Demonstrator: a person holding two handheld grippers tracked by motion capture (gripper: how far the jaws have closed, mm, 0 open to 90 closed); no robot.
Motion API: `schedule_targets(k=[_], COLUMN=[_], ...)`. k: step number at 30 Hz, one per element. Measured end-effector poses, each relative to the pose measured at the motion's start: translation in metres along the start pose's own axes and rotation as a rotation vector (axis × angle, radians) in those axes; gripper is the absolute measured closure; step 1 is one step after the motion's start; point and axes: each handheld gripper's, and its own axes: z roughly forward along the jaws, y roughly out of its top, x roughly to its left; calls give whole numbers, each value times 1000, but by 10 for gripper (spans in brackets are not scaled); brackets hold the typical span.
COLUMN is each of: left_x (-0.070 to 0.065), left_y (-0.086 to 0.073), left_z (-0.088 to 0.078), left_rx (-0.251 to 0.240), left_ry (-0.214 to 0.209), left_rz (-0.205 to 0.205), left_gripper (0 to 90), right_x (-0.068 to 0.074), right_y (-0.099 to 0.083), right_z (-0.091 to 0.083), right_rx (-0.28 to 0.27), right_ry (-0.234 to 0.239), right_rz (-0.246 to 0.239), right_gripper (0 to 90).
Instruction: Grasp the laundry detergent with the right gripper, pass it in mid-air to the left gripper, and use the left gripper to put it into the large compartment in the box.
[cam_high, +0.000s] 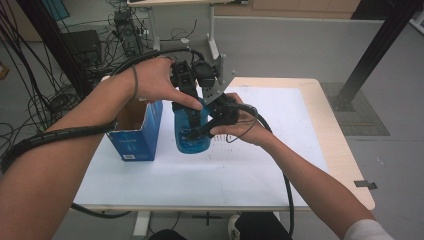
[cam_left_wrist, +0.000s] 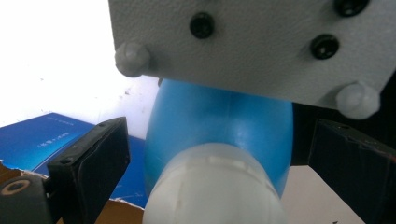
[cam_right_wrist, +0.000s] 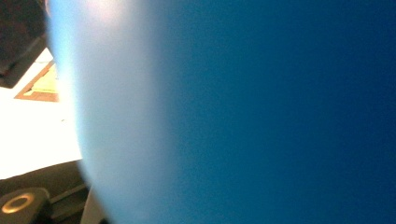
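Two hand-held grippers meet at a translucent blue plastic bottle (cam_high: 192, 131) standing upright on the white table sheet (cam_high: 165, 182).

The left gripper (cam_left_wrist: 205, 168) hangs over the bottle top, its black jaws spread wide, one on each side of the white ribbed screw cap (cam_left_wrist: 217, 186) and clear of it. The right gripper (cam_high: 214, 120) presses against the bottle's side — whether it clamps the body I cannot tell. Just left of the bottle stands an open blue cardboard box (cam_high: 136, 137).
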Motion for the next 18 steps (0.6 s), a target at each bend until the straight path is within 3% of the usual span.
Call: schedule_targets(k=[18], left_x=[0], left_y=[-2], left_z=[-1], left_rx=[-5], left_ry=[2], left_rz=[-1], left_gripper=[60], right_x=[0], right_y=[1], right_z=[1], right_rx=[-3], right_ry=[0], right_rz=[-7], right_gripper=[446])
